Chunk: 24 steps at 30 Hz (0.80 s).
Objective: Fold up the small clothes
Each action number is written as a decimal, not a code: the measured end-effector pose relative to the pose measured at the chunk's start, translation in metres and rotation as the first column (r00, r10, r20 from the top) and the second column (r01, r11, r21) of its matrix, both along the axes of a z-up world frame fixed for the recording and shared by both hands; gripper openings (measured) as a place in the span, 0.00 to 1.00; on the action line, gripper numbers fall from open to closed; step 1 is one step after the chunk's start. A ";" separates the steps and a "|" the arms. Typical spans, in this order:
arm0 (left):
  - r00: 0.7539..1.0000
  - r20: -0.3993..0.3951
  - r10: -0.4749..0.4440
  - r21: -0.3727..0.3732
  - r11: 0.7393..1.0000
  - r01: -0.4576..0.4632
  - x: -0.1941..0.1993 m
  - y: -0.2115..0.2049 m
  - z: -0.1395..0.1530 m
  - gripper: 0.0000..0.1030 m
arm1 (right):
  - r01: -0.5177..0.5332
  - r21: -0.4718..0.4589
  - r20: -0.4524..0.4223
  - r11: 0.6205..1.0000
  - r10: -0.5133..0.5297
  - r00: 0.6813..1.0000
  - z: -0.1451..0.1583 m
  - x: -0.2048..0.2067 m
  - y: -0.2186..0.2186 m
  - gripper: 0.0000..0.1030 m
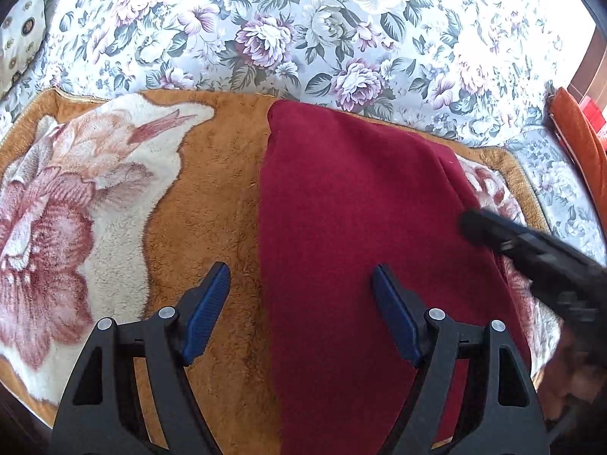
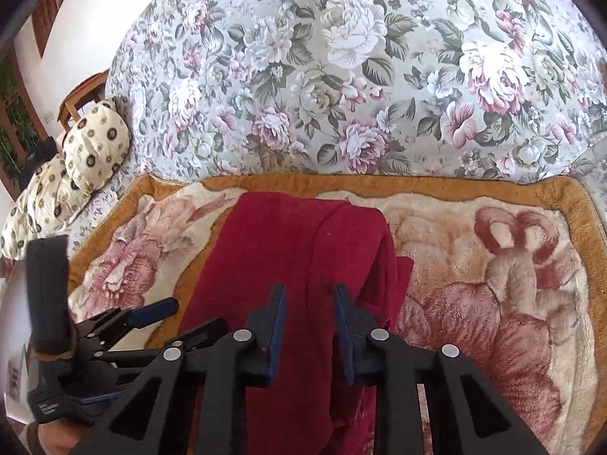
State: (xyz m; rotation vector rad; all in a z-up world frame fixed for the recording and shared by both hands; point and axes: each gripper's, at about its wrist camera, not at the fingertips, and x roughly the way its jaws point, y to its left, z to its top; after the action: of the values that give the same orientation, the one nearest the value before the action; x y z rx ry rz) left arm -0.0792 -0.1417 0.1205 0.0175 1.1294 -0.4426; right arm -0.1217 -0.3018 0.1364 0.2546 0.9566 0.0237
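On the tan plush blanket with pink flowers [image 1: 212,197], the left gripper [image 1: 301,288] hovers released, its 2 jaws wide over the left edge of the folded dark red fleece garment [image 1: 341,208]. The right gripper [image 2: 309,295] hangs narrowed above the garment's overlapping flap, seemingly pinching nothing. A lengthwise fold looks done; next likely calls for seizing an end. The near hem is hidden.

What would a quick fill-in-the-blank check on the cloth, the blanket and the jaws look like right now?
1. The folded garment is dark ____.
2. It lies on a fleece blanket with an ____ border.
3. The left gripper has its jaws ____.
4. The bedspread beyond the blanket has a ____ print.

Missing words: red; orange-brown; open; floral
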 end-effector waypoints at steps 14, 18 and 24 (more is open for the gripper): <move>0.999 0.040 -0.015 0.039 0.999 0.013 -0.003 -0.010 -0.003 0.77 | 0.014 0.032 -0.022 0.999 -0.014 1.000 0.003 -0.029 -0.006 0.21; 0.999 0.046 -0.005 0.038 0.999 0.003 -0.006 -0.009 -0.003 0.77 | -0.013 -0.048 -0.063 0.999 0.010 0.998 -0.004 -0.055 0.013 0.22; 0.995 0.099 -0.018 0.084 0.996 0.010 -0.019 -0.012 0.004 0.77 | 0.016 -0.091 -0.047 0.996 -0.020 0.999 -0.009 -0.063 0.021 0.22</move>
State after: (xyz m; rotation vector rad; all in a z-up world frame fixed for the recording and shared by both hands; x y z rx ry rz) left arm -0.0979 -0.1533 0.1244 0.1195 1.0494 -0.4028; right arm -0.1850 -0.2813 0.1276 0.1807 1.0007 -0.0426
